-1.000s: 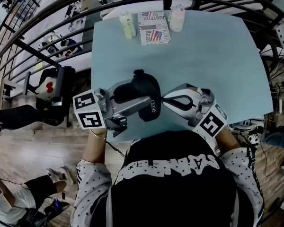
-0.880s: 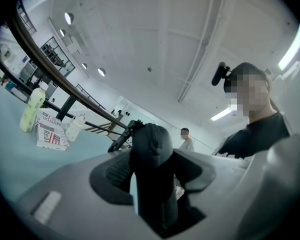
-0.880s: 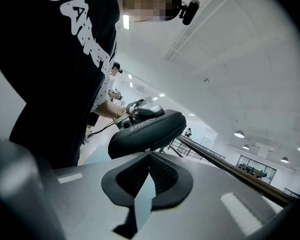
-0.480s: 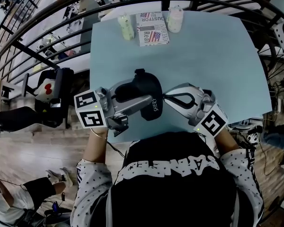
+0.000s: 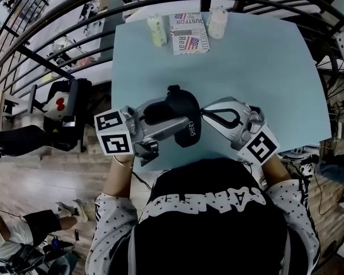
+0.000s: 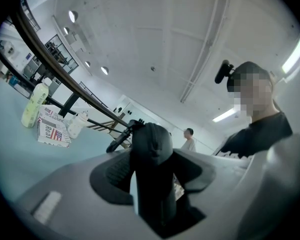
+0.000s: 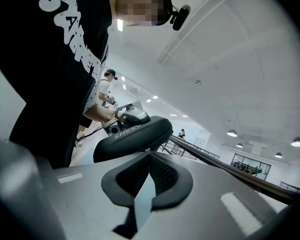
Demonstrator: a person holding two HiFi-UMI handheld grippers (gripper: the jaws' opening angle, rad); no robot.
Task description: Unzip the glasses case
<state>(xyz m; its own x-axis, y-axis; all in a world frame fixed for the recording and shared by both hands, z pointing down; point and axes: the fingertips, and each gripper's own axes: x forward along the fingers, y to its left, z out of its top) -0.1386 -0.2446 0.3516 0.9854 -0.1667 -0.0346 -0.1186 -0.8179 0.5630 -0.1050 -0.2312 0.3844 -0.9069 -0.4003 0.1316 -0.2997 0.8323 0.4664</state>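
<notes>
The closed glasses case [image 5: 186,105] is being clamped by the left gripper [image 6: 152,171], its zip pull [image 7: 147,150] being pinched by the right gripper [image 5: 202,114].

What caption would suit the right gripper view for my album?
Right gripper, jaws shut, pinches the small zipper pull at the edge of the black glasses case.

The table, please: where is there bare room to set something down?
Bare: the table's middle, between the far row (two bottles, a printed packet) and the glasses case, and its right side. Crowded: the near edge, where the left gripper clamps the case and the right gripper pinches its zipper pull.
</notes>
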